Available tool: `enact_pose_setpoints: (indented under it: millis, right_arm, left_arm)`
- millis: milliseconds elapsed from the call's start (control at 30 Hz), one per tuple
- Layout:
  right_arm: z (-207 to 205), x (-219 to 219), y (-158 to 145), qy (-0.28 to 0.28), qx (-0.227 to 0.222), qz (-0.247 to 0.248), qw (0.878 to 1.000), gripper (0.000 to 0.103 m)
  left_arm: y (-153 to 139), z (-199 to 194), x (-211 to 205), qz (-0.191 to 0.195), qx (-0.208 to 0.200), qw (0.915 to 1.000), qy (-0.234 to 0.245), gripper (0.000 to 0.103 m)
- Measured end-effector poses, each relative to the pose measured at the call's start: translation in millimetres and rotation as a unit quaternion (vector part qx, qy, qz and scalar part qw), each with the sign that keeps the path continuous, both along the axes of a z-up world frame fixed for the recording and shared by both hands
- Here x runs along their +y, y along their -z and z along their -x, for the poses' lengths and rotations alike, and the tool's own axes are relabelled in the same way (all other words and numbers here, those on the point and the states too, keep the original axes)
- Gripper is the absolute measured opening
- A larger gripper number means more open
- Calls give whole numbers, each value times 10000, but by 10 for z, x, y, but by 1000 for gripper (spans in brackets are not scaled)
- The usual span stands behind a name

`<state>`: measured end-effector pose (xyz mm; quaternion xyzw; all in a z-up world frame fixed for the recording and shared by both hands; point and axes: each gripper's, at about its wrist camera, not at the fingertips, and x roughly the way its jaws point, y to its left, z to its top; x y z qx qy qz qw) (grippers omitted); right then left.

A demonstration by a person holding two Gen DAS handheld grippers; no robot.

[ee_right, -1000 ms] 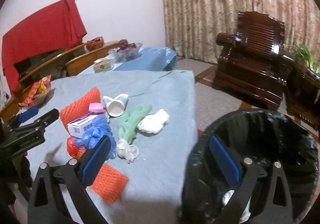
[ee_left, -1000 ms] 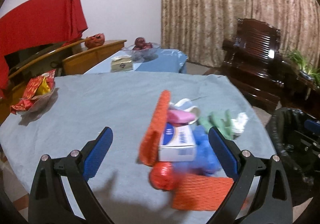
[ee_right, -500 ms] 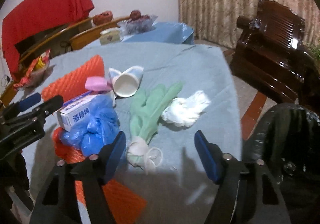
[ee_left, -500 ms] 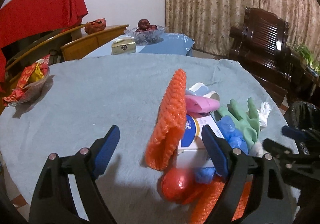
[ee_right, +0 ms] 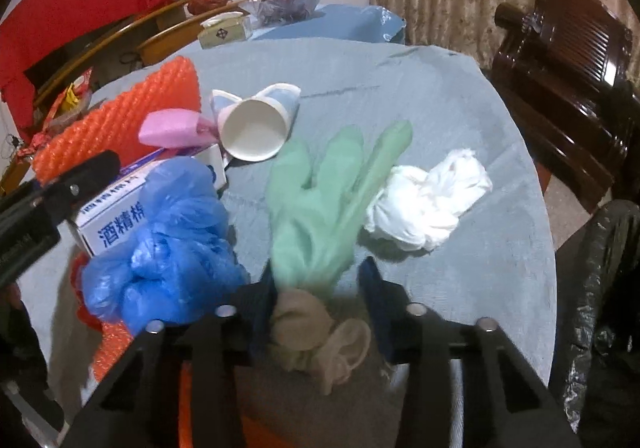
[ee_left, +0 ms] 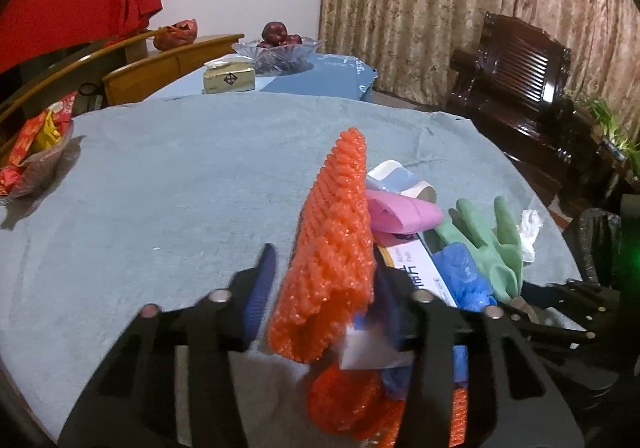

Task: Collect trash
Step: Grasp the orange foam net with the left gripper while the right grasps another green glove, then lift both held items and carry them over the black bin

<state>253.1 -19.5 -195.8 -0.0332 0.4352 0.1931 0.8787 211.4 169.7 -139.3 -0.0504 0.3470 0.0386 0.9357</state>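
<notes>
A pile of trash lies on the grey-clothed table (ee_left: pixel 168 184). My left gripper (ee_left: pixel 326 288) straddles the upright orange foam net (ee_left: pixel 334 244), its jaws narrowed around it; whether they press it I cannot tell. My right gripper (ee_right: pixel 320 296) straddles the cuff of the green rubber glove (ee_right: pixel 320 204) and a beige crumpled glove (ee_right: pixel 312 340), its jaws narrowed and not clearly touching. Beside them lie a blue plastic bag (ee_right: pixel 160 248), a white box (ee_right: pixel 116 208), a pink wrapper (ee_right: pixel 172 128), paper cups (ee_right: pixel 256 124) and a white tissue wad (ee_right: pixel 424 200).
A black-lined trash bin (ee_right: pixel 600 308) stands off the table's right edge. A snack bowl (ee_left: pixel 28 152) sits at the table's far left. A dark wooden armchair (ee_left: pixel 520 88) is behind right. A tissue box (ee_left: pixel 228 78) and fruit bowl (ee_left: pixel 276 48) are on a farther table.
Both grippers have moved forward and down into the pile and their jaws have narrowed: the left around the orange foam net, the right around the glove cuffs.
</notes>
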Motion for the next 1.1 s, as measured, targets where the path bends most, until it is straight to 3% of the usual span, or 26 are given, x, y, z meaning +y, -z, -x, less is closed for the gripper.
enact_pose_setpoints:
  millis: [100,200,700,1100]
  right_arm:
    - [28,8,-51,-71,-15,-108,9999,27]
    - [67,-5,-140,-63,-100,-199,9997,26]
    - [267,-115,-787,2,-707,-669,9953,26]
    - [640,-459,-1303,115,-1206,-959,9880,26]
  left_arm:
    - [0,7,40,69,-13,10000,32,19]
    - [-17,38,58,27,-55,10000,15,13]
    - [-542,379,-2,-7,-430,9991,-53,13]
    - [-883,619,-378,53,-677,9971,334,13]
